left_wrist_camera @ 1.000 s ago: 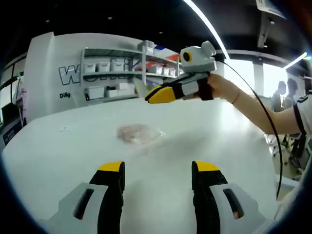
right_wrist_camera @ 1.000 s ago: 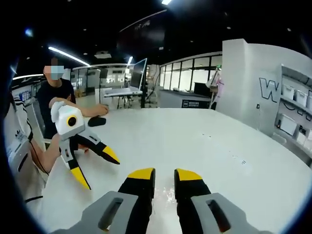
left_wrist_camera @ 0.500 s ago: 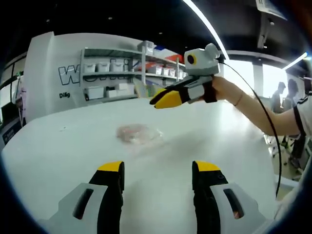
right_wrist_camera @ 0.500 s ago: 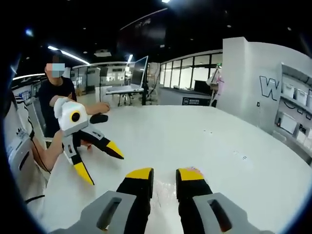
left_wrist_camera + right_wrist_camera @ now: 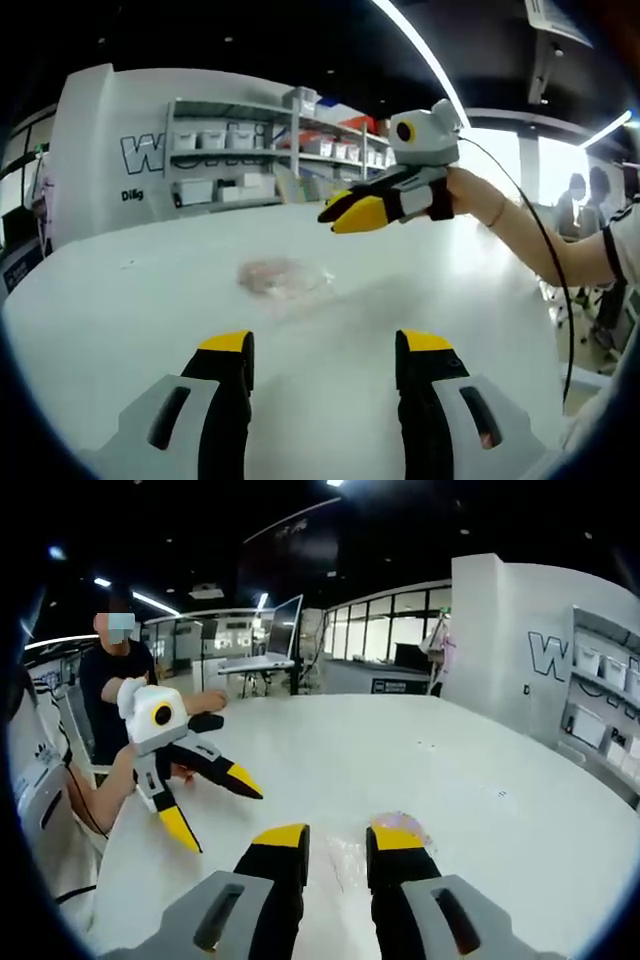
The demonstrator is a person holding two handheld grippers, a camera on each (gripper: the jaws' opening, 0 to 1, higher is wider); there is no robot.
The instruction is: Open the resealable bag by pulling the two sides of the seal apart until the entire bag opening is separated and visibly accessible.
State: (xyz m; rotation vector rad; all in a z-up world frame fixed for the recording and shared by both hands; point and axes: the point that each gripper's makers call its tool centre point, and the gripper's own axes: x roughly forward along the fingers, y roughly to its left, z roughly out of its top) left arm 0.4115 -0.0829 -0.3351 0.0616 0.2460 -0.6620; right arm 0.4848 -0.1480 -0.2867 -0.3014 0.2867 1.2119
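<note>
A clear resealable bag [image 5: 283, 278] with pinkish contents lies flat on the white table [image 5: 110, 330], well ahead of my left gripper [image 5: 326, 352]. That gripper is open, hovers low over the table, and holds nothing. My right gripper [image 5: 352, 208], held by a hand, hangs above the table beyond and to the right of the bag. In the right gripper view its jaws stand a little apart around nothing, and the bag [image 5: 404, 820] peeks out just past my right gripper [image 5: 338, 838]. To the left there, my left gripper [image 5: 216, 808] is spread wide.
Shelves with white bins [image 5: 220, 160] stand against the wall behind the table. A person [image 5: 118, 685] sits at the table's far edge beside a small black object [image 5: 205, 721]. A black cable [image 5: 555, 270] trails from the right gripper. More people [image 5: 590, 190] stand at the right.
My right gripper has drifted right and slightly up in the left gripper view, its jaws have parted a little, and the bag has come into sight past them. The left gripper stayed put.
</note>
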